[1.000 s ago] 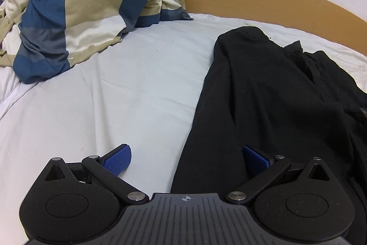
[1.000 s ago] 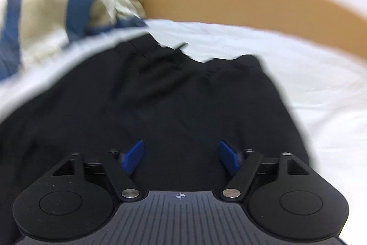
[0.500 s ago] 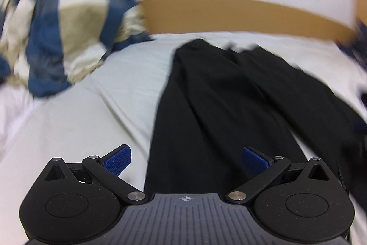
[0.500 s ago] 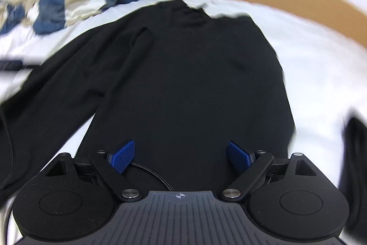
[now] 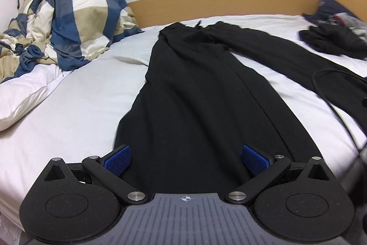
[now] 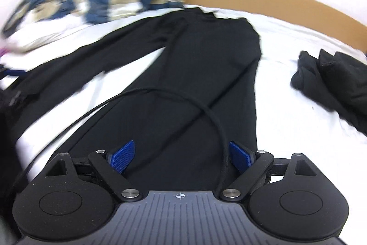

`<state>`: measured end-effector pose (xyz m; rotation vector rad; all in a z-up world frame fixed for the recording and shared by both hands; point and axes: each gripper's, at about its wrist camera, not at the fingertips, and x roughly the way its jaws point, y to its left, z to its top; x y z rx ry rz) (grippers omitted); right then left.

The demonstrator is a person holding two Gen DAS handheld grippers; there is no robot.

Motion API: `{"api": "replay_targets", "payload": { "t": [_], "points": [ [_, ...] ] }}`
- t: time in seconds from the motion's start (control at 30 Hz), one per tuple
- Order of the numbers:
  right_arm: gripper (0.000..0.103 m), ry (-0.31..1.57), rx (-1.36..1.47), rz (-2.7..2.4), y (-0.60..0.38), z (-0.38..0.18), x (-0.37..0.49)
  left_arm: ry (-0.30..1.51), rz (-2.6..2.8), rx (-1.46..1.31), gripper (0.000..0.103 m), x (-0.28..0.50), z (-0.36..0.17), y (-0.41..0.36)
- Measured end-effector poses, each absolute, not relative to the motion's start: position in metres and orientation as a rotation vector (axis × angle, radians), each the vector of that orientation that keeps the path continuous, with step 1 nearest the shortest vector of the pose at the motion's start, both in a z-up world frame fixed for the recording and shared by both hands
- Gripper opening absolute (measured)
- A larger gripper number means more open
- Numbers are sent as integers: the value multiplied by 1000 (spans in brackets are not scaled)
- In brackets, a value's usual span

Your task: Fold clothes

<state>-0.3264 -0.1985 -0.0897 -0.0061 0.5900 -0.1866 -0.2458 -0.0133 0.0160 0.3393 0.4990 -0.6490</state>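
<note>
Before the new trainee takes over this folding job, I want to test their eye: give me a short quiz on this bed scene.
1. True or false: the left tool grips the black trousers.
2. What lies across the trouser leg in the right wrist view? A) belt B) cable C) hanger
3. Which bedding is heaped at the far left of the bed?

Key: 1 false, both tools are open; 2 B, the cable; 3 the checked duvet.

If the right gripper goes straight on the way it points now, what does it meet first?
Probably the black cable, which loops between the open right gripper and the black trousers on the bed; the trouser leg comes right behind it. Depth is unclear, so the cable may hang to one side.
</note>
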Motion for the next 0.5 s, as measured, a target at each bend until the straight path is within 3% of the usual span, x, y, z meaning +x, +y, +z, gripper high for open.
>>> {"api": "replay_targets", "payload": {
  "t": [0.1,0.17,0.3,0.37,0.43,0.5],
  "points": [
    [90,600,-85,-146,-193,-67,-347,442,-648,329,103,-247,40,-5],
    [90,494,-65,-156,-202,-46,-348,374,-646,222,103,-234,62,-17],
    [91,392,82,-84,-221,-27,-301,270,-698,80,103,-203,70,-60],
    [91,403,99,-48,-231,-35,-271,346,-698,81,103,-185,53,-81],
    [90,538,155,-58,-235,-51,-259,480,-726,90,102,-175,30,-83],
    [90,593,155,-28,-230,-66,-277,508,-746,154,102,-188,12,-69]
  ]
}}
